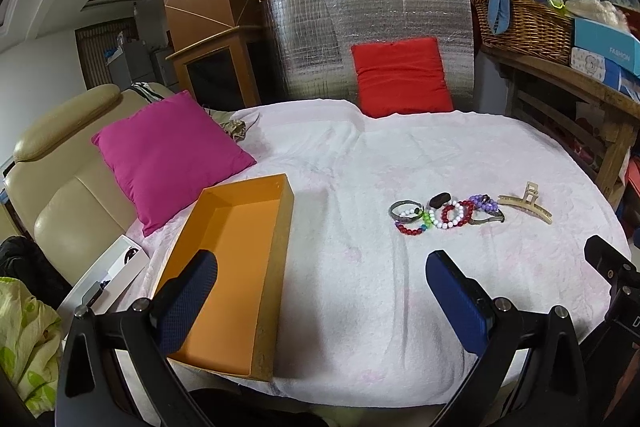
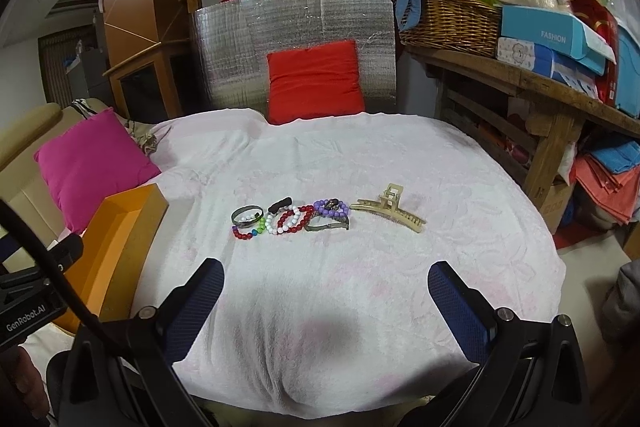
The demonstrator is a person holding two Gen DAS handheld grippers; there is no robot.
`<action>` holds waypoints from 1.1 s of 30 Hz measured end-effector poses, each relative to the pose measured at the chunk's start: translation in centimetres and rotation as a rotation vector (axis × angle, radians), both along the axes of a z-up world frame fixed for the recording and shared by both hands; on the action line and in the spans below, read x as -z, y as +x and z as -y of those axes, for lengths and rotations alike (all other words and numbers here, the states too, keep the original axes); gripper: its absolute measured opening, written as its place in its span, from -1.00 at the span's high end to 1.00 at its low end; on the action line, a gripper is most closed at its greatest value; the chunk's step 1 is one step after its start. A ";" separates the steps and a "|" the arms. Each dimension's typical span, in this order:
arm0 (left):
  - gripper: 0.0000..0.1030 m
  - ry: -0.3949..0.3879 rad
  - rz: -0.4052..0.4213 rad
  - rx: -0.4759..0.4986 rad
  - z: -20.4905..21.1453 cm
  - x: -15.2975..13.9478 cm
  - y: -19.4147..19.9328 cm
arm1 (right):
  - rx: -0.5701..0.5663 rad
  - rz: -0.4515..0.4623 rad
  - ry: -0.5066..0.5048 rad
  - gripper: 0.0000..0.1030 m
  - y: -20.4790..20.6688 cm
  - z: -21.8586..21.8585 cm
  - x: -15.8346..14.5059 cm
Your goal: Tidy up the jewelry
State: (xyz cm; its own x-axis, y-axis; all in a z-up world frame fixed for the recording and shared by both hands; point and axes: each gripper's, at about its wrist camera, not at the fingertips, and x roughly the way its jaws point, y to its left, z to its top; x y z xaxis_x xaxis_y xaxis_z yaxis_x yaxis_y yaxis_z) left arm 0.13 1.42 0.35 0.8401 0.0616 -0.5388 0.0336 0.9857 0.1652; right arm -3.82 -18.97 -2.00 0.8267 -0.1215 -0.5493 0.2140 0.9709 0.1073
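A cluster of jewelry lies on the white towel-covered table (image 2: pixel 360 167): a metal bangle (image 2: pixel 247 215), a red-and-colored bead bracelet (image 2: pixel 246 233), a red-and-white bead bracelet (image 2: pixel 289 220), a purple bead bracelet (image 2: pixel 331 208), a small black piece (image 2: pixel 279 204) and a beige hair claw clip (image 2: pixel 390 209). They also show in the left wrist view: the bangle (image 1: pixel 406 209), the clip (image 1: pixel 526 203). An empty orange box (image 1: pixel 236 267) lies at the left, also in the right wrist view (image 2: pixel 120 247). My left gripper (image 1: pixel 320 267) is open, its left finger over the box. My right gripper (image 2: pixel 325 279) is open, short of the jewelry.
A pink cushion (image 1: pixel 168 155) lies left on a beige chair, a red cushion (image 1: pixel 402 77) at the back against a silver panel. A wooden shelf (image 2: pixel 540 79) with a wicker basket (image 2: pixel 452 21) and boxes stands right. A white box (image 1: pixel 108 275) sits by the table's left edge.
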 end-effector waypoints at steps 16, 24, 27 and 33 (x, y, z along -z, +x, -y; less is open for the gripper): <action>-1.00 0.000 -0.019 -0.021 -0.4 0.6 0.9 | 0.005 -0.008 0.026 -1.00 1.0 0.4 0.1; -1.00 0.006 -0.027 -0.027 -0.3 0.9 1.3 | 0.004 -0.011 0.033 -1.00 1.4 0.7 0.3; -1.00 0.008 -0.033 -0.029 -0.2 1.1 1.5 | 0.008 -0.014 0.045 -1.00 1.6 1.1 0.3; -1.00 0.011 -0.036 -0.037 -0.1 1.3 1.7 | 0.012 -0.019 0.054 -1.00 1.8 1.4 0.5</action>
State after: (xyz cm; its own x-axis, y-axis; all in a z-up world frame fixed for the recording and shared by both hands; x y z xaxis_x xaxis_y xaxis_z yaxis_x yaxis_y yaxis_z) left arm 1.85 1.52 -0.90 0.8170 0.0982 -0.5682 0.0035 0.9846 0.1751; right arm -2.04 -20.40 -2.49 0.8147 -0.1011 -0.5710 0.2283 0.9611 0.1556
